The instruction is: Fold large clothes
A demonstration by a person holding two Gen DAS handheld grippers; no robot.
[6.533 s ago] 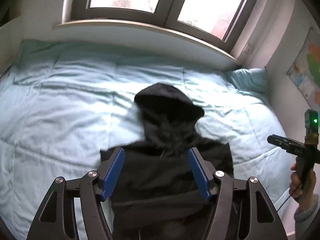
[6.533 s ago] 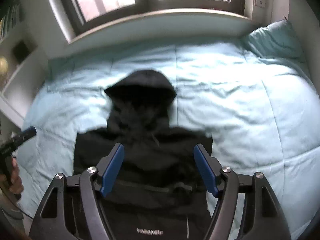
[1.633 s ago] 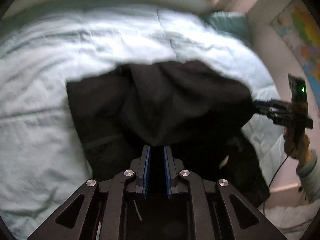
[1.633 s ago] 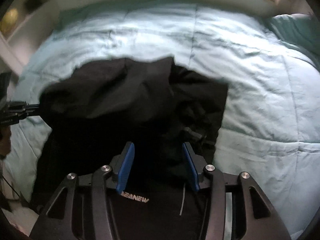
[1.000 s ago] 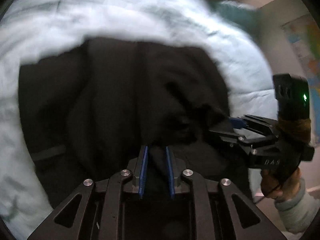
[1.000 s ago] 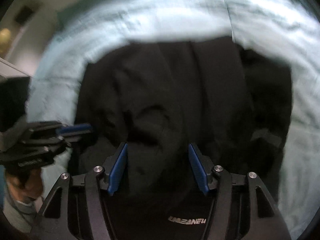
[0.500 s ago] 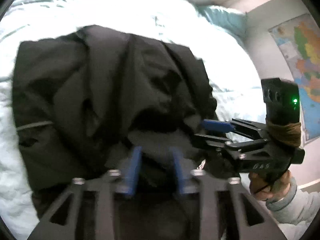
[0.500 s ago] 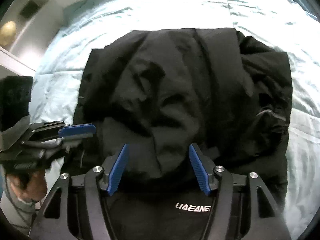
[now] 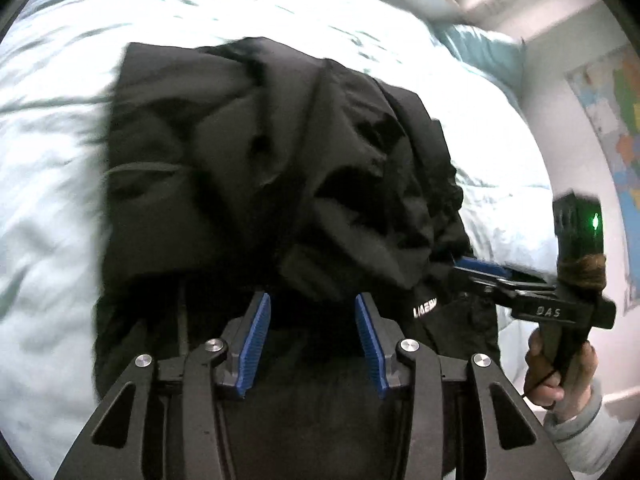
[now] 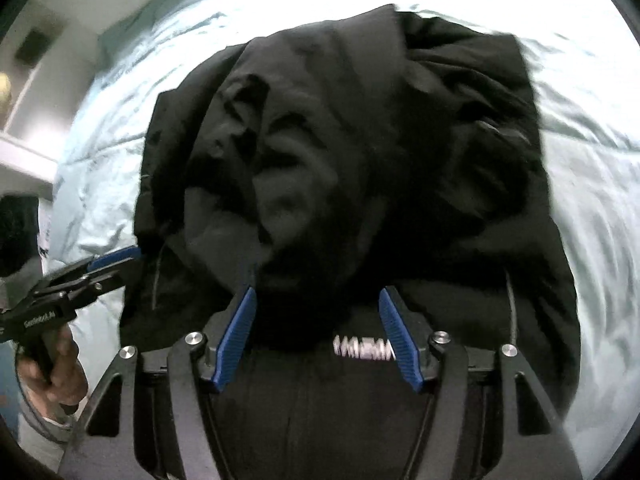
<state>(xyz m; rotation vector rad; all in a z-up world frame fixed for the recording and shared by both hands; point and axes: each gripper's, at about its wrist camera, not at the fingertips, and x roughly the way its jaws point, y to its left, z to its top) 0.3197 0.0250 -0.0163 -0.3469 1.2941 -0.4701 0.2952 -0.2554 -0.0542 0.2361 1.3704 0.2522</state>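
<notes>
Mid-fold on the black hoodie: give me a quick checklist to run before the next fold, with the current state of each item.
1. Left gripper free of cloth: ok, nothing pinched between its pads, though its jaws are closing a little.
2. Right gripper free of cloth: ok, pads apart, nothing gripped.
3. Hood folded down onto the body of the black hoodie: ok, it lies in a rumpled mound.
4. Fold lying flat: not ok, deep creases across the top layer.
5. Hoodie fully on the light blue duvet: cannot tell, the near hem is hidden behind the grippers.
6. White logo layer uncovered: ok.
</notes>
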